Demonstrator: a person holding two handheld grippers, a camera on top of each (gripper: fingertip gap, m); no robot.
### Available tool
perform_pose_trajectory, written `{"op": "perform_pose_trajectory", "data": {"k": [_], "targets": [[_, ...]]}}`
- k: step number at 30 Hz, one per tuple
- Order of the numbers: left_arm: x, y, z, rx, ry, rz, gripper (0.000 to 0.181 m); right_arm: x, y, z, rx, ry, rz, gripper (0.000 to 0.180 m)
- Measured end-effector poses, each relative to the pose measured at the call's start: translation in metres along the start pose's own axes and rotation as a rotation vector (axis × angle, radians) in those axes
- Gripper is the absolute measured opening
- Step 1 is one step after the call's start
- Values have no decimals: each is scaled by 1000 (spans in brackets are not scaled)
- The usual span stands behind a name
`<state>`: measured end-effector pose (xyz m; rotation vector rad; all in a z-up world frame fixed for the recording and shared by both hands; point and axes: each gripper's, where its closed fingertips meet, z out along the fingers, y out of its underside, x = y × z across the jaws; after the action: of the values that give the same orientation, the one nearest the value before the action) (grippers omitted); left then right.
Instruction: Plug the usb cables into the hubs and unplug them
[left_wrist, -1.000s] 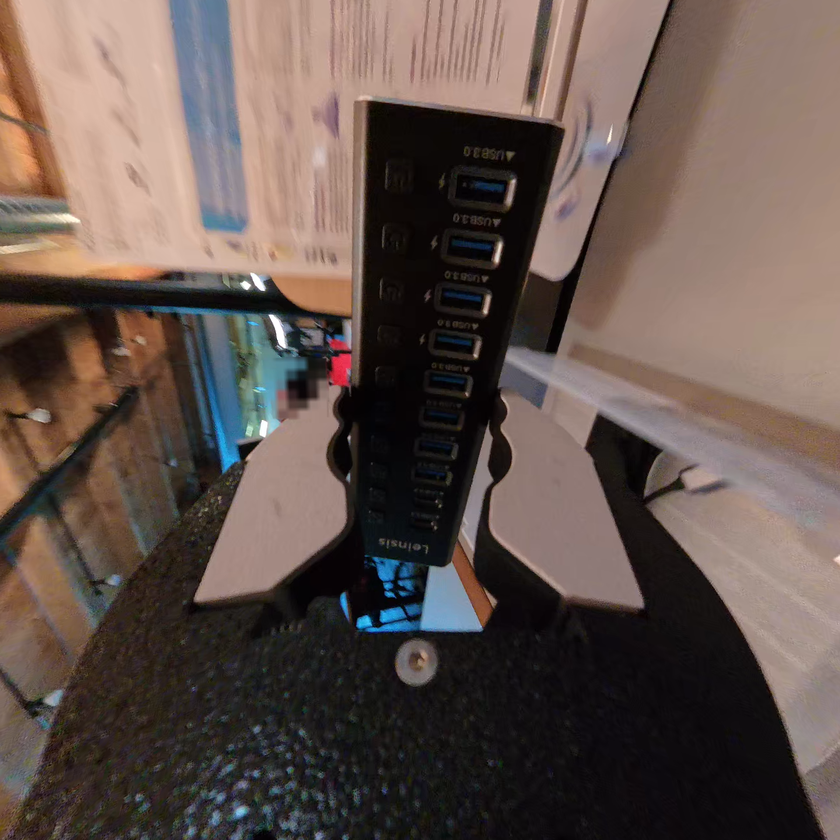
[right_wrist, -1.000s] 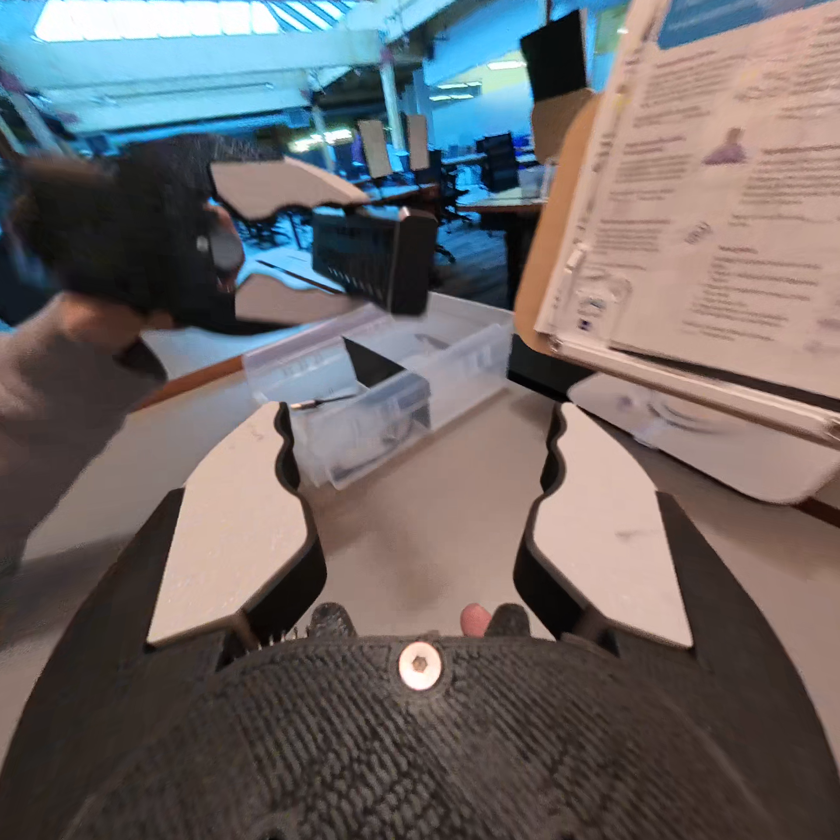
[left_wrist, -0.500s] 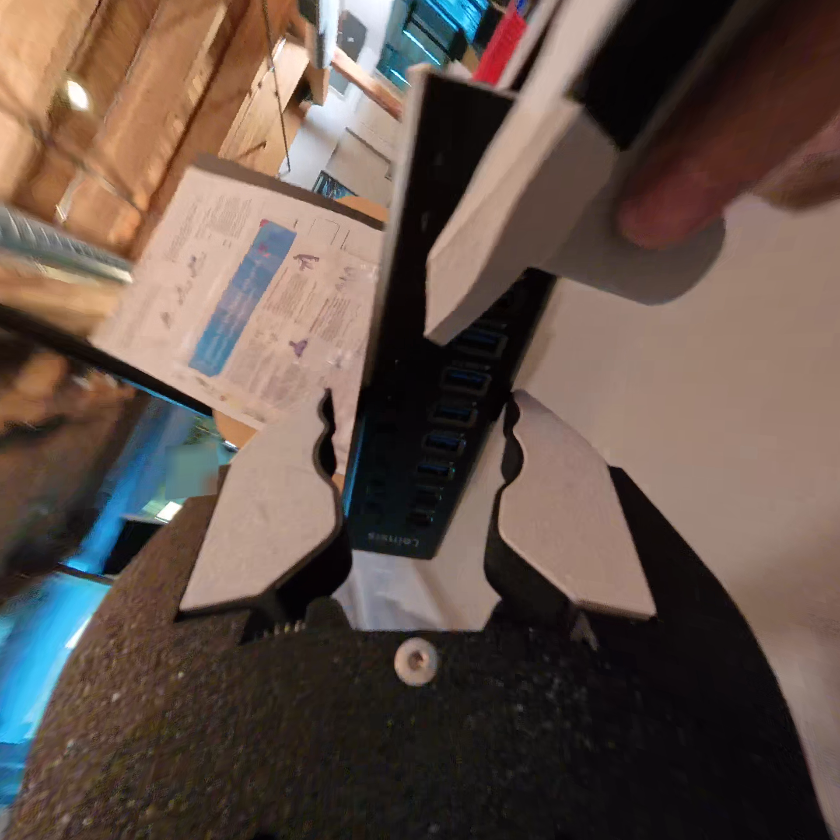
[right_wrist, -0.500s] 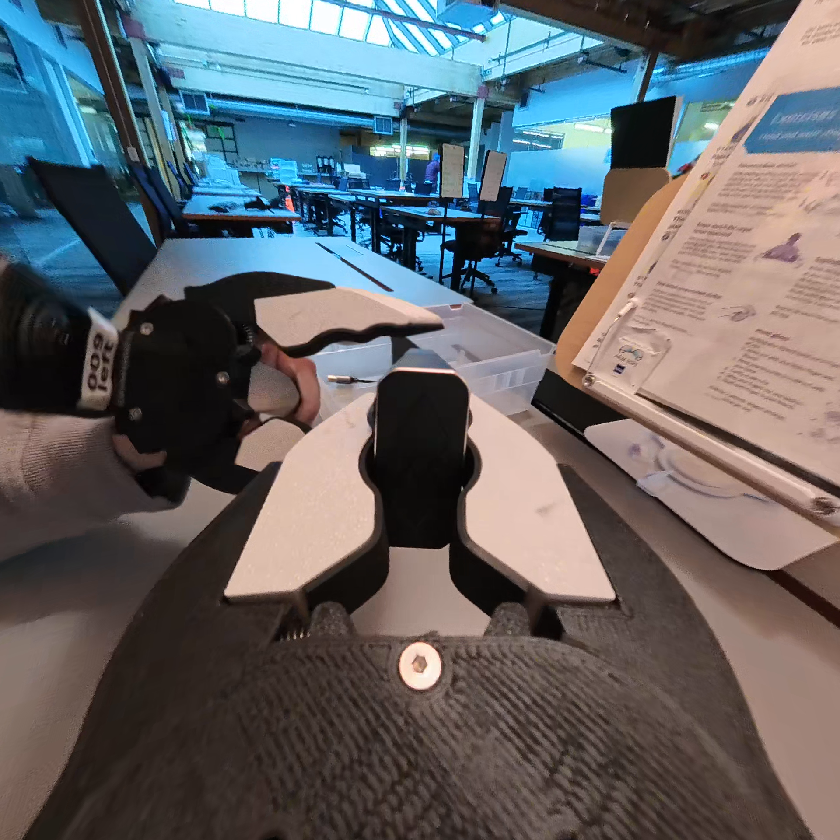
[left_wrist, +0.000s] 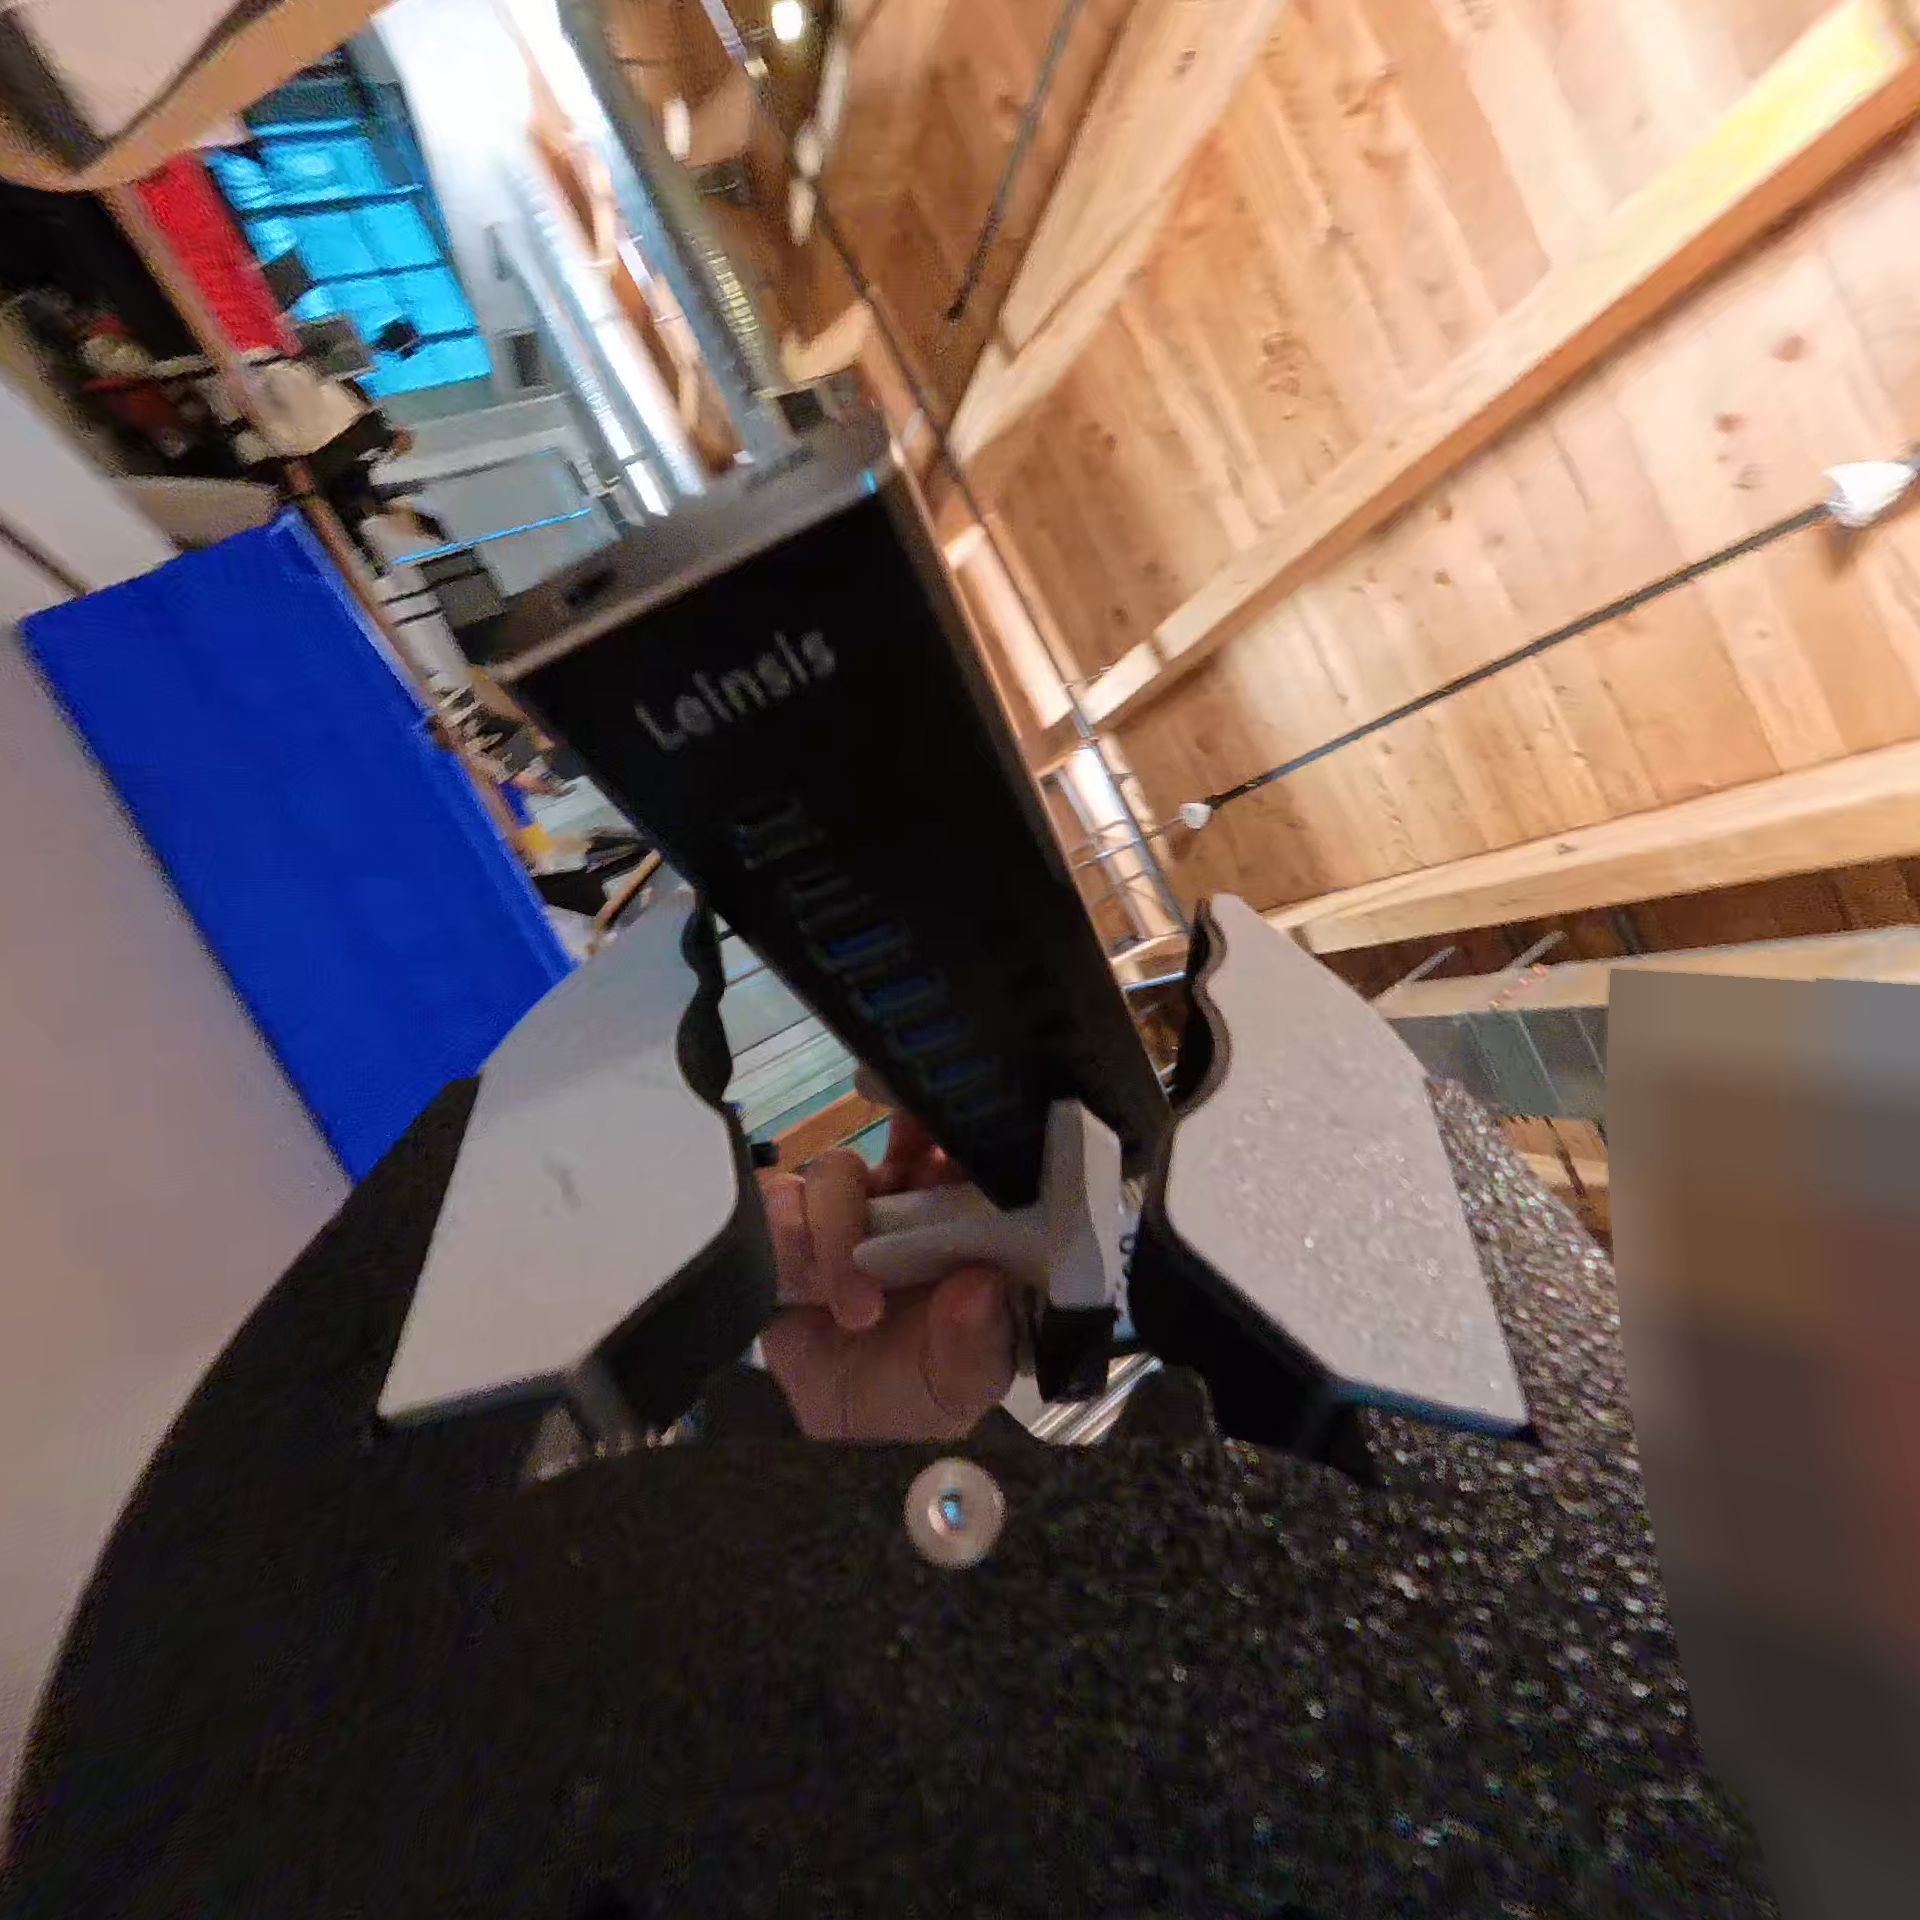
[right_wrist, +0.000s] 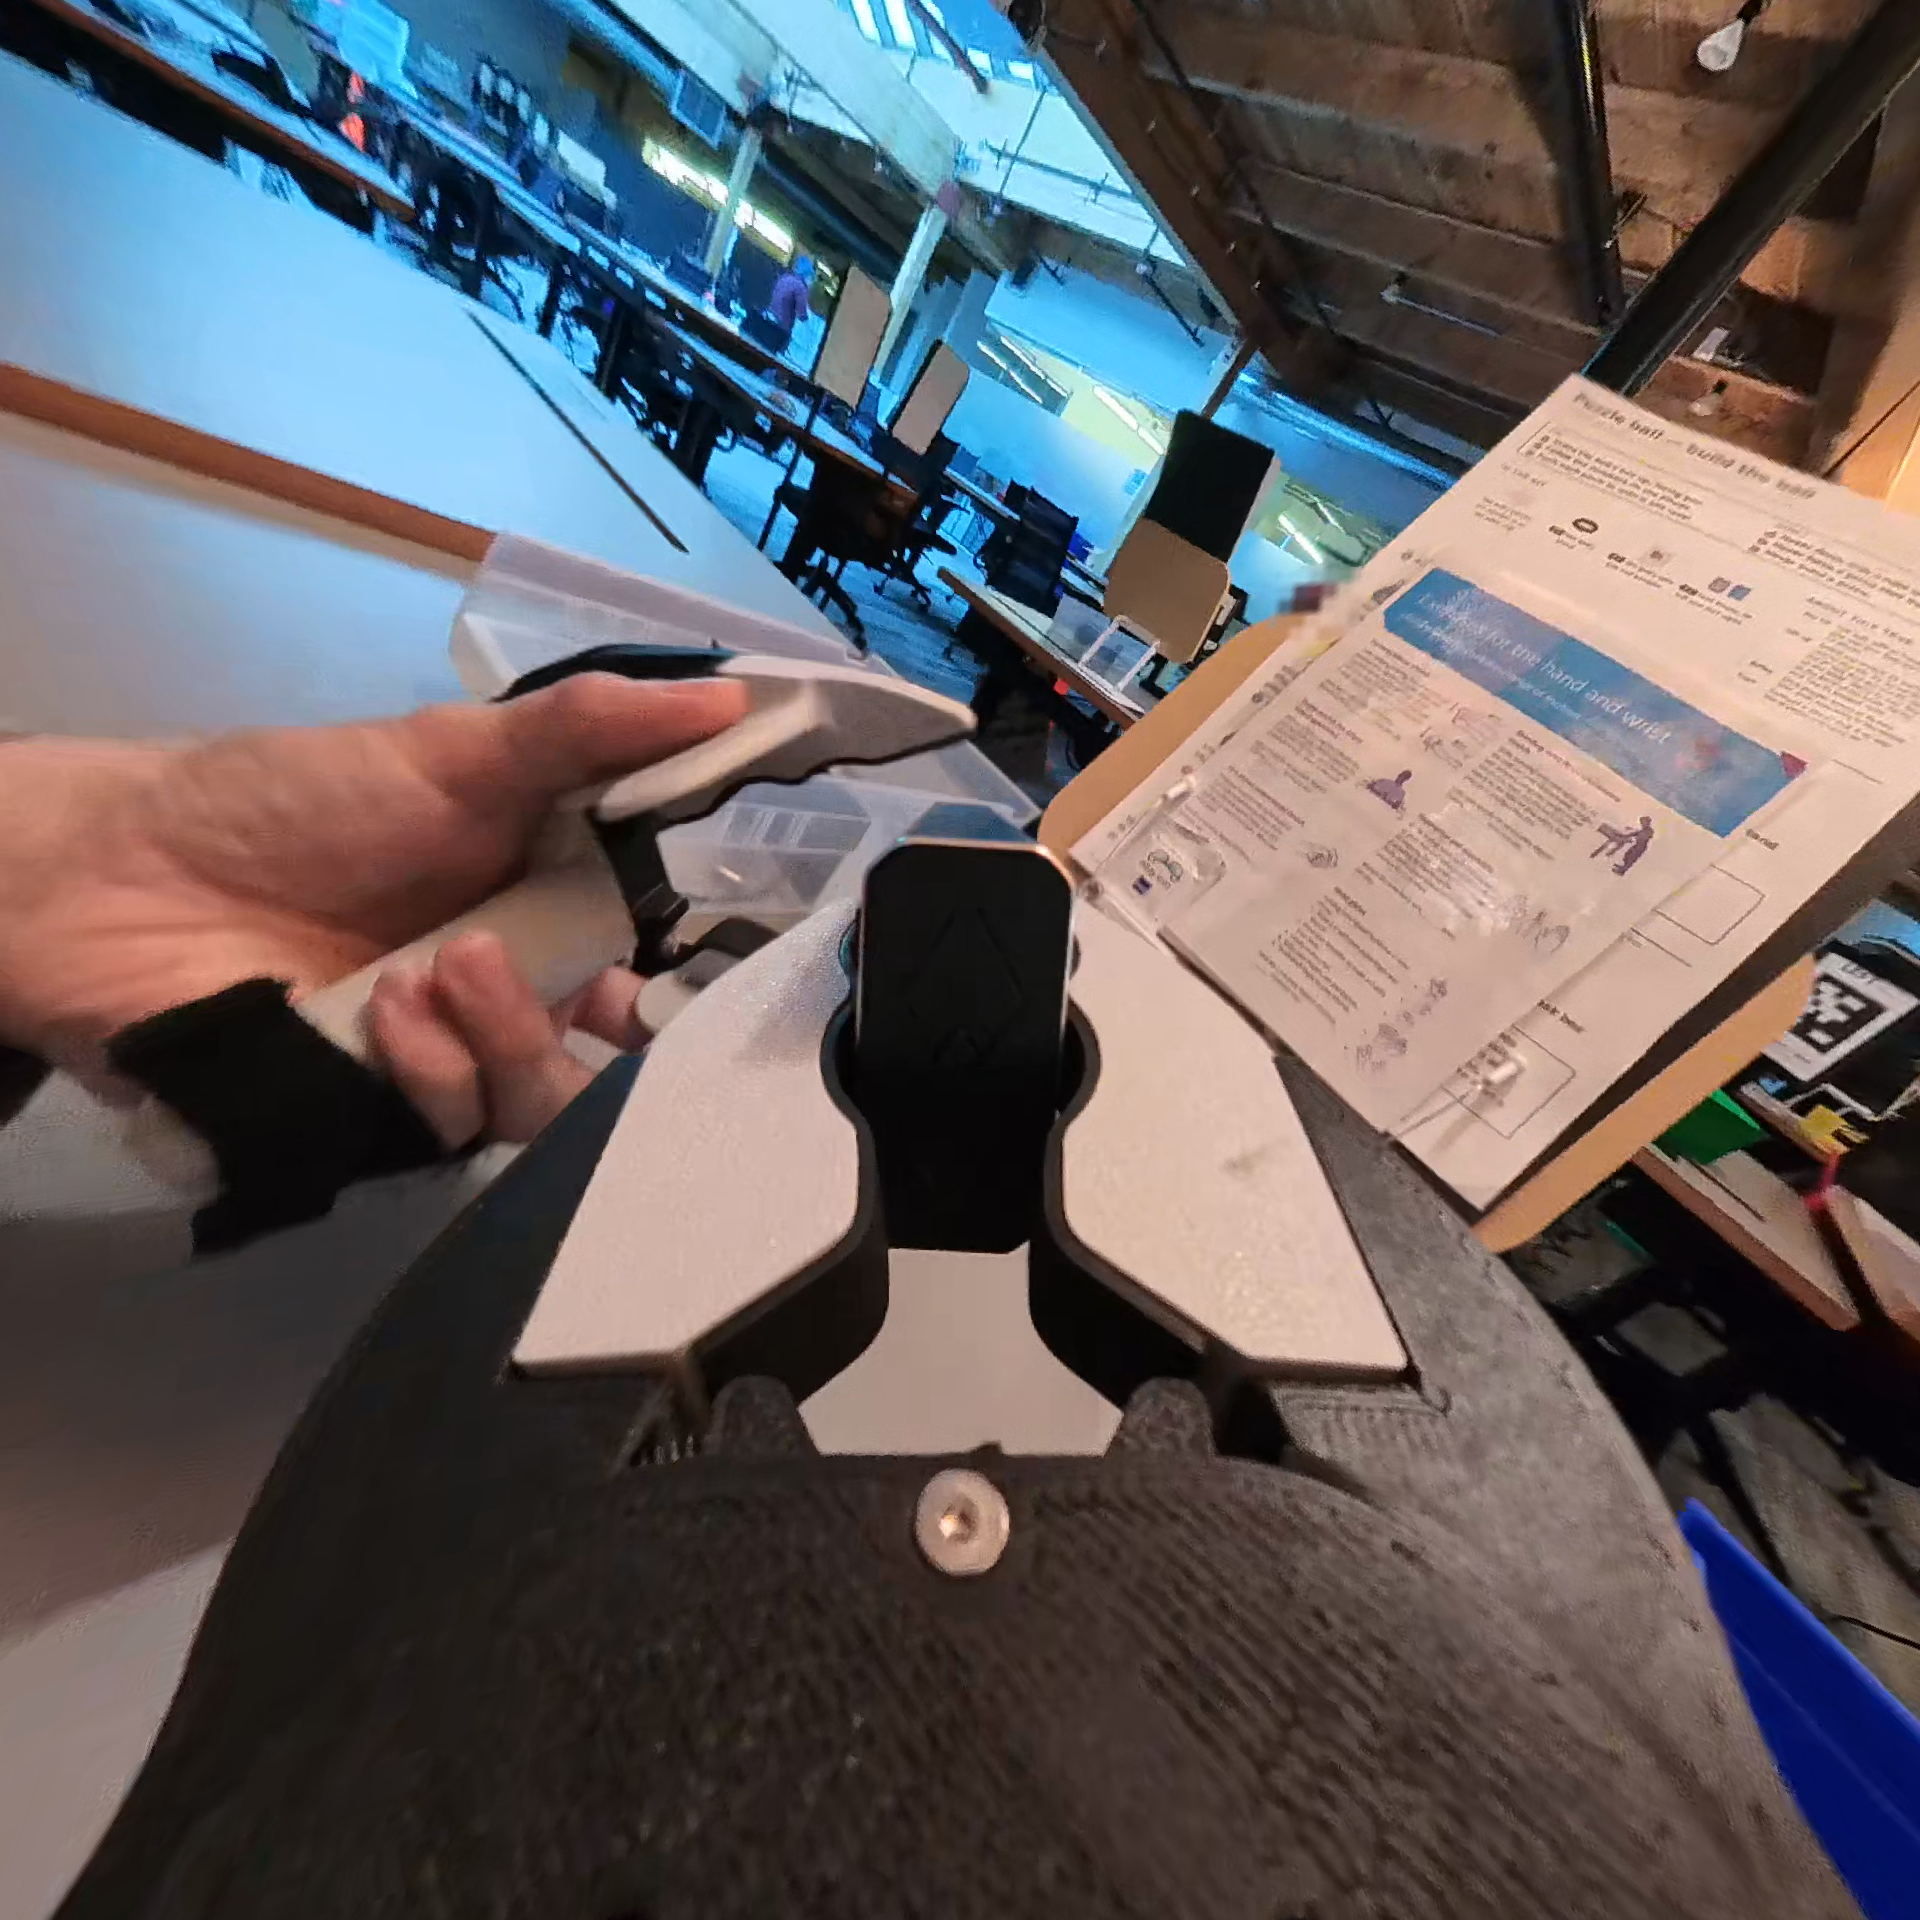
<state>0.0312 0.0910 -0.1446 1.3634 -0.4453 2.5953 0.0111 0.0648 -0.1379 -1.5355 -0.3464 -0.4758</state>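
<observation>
A long black USB hub (left_wrist: 831, 790) with a row of blue ports runs between my left gripper's fingers in the left wrist view. My left gripper (left_wrist: 951, 935) is open, with its fingers wide on either side of the hub. My right gripper (right_wrist: 961, 935) is shut on the hub (right_wrist: 966, 1029) and holds it in the air by one end. Its pale fingers (left_wrist: 1049, 1216) clamp the hub's near end in the left wrist view. The left gripper (right_wrist: 790, 727), held by a hand, shows at the left of the right wrist view. No USB cable is visible.
Printed instruction sheets on a cardboard stand (right_wrist: 1507, 831) stand to the right. A clear plastic box (right_wrist: 623, 613) sits on the white table (right_wrist: 156, 623) behind the left gripper. A blue bin (right_wrist: 1818, 1714) is at the lower right. Wooden beams (left_wrist: 1455, 520) fill the left wrist view.
The hub went from my left gripper to my right one. The right gripper shut on its end and the left gripper opened. The left view has swung up towards the wooden ceiling.
</observation>
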Motion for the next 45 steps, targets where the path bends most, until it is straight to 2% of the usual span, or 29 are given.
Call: {"op": "perform_pose_trajectory", "data": {"k": [2,4,6,9,12,17,21,22,24,27,28,31,36,38,42,45], "targets": [[-14,0,1,-14,-65,-27,69,-3,7,-6,-2,26,-8,31],[-16,5,4,-38,-54,-52,66,-2,10,-12,7,55,-24,30],[-15,7,7,-65,-58,14,64,-3,21,-16,-37,45,0,30],[-5,9,15,-147,-68,193,63,-4,25,-21,-11,14,85,38],[11,8,27,-249,-64,435,62,-14,23,-24,52,-112,262,58],[21,15,30,-554,-96,886,60,-18,29,-25,85,-312,610,87],[18,45,22,-796,-59,992,60,-34,34,-12,111,-471,761,94],[17,52,20,-845,-52,1017,60,-39,31,-9,128,-506,765,91],[13,67,14,-942,-36,1051,60,-49,26,-7,162,-571,731,90],[7,80,4,-1044,-13,1075,60,-61,24,-4,189,-614,648,73],[5,83,0,-1069,-10,1083,60,-67,23,-6,198,-647,608,62],[-2,88,-8,-1122,16,1135,60,-75,33,-5,140,-635,518,62],[-18,87,-24,-1208,-48,1199,57,-71,65,2,-31,-481,300,62],[-19,84,-21,-1189,-105,1244,70,-64,78,6,-103,-393,226,62],[-12,84,-8,-1196,-207,1426,82,-61,91,13,-203,-324,127,61],[-12,85,0,-1213,-307,1575,77,-61,88,16,-192,-315,118,61]]}}
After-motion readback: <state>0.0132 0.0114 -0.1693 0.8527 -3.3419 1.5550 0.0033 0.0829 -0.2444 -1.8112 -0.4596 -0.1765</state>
